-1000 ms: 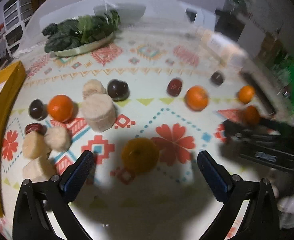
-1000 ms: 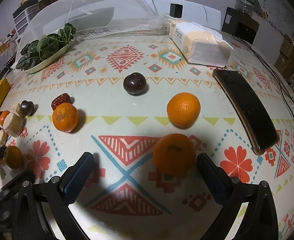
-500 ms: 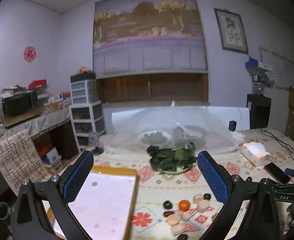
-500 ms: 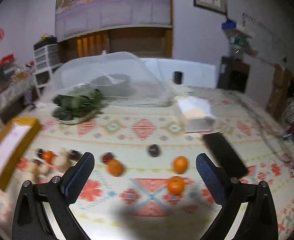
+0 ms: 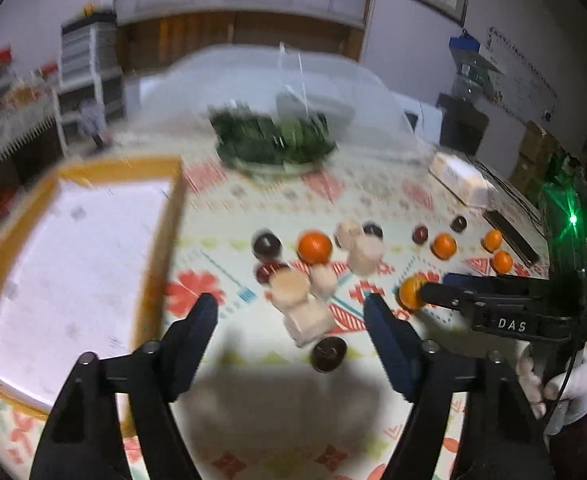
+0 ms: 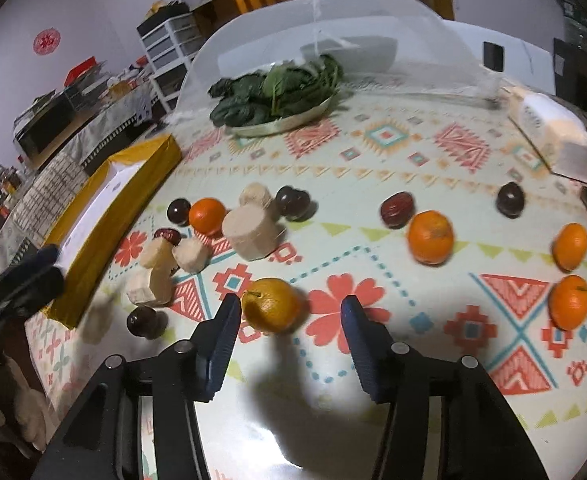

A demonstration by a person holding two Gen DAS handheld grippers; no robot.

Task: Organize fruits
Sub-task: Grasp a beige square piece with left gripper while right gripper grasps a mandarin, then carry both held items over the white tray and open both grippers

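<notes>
Both cameras have dipped back onto the table since half a second ago, and both claws have just been closing. Right gripper (image 6: 289, 312) stands apart around an orange (image 6: 271, 304), left finger (image 6: 223, 328) touching or nearly so. Left gripper (image 5: 291, 312) gapes empty above a dark fruit (image 5: 328, 354). Beyond: pale blocks (image 6: 249, 232), more oranges (image 6: 430, 237), yellow-rimmed tray (image 5: 161, 240), greens (image 6: 277, 88).

Five oranges (image 6: 430, 237), dark plums (image 6: 292, 201), red dates, pale cut chunks (image 6: 250, 232) (cylindrical), scattered on patterned tablecloth (image 6: 381, 152)
</notes>
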